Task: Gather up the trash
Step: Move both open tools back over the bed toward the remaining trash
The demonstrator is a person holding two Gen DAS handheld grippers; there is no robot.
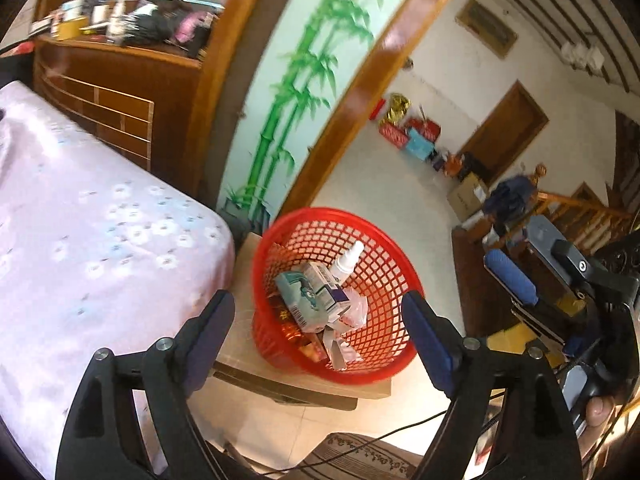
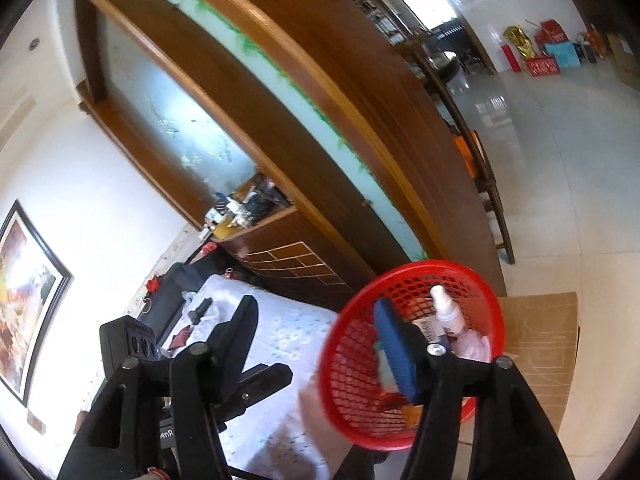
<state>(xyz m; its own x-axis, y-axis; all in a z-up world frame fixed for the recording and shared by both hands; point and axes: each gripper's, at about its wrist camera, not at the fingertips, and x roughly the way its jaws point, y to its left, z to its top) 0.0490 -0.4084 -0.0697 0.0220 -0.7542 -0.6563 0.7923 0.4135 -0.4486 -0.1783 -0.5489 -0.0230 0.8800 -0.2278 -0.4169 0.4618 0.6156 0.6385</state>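
Note:
A red mesh basket (image 1: 384,268) stands on a low stool (image 1: 244,256) beside the bed. It holds a white spray bottle (image 1: 349,261), a teal and white box (image 1: 308,300) and other wrappers. My left gripper (image 1: 318,328) is open and empty, just in front of the basket. In the right wrist view the basket (image 2: 348,364) and spray bottle (image 2: 447,312) show too. My right gripper (image 2: 320,340) is open and empty, one finger over the basket. It also shows at the right of the left wrist view (image 1: 516,280).
A bed with a pale flowered cover (image 1: 80,240) fills the left. A wooden cabinet (image 1: 120,92) with clutter on top stands behind it. A bamboo-painted door panel (image 1: 296,92) rises behind the basket. A striped mat (image 1: 360,456) and a cable lie on the tile floor.

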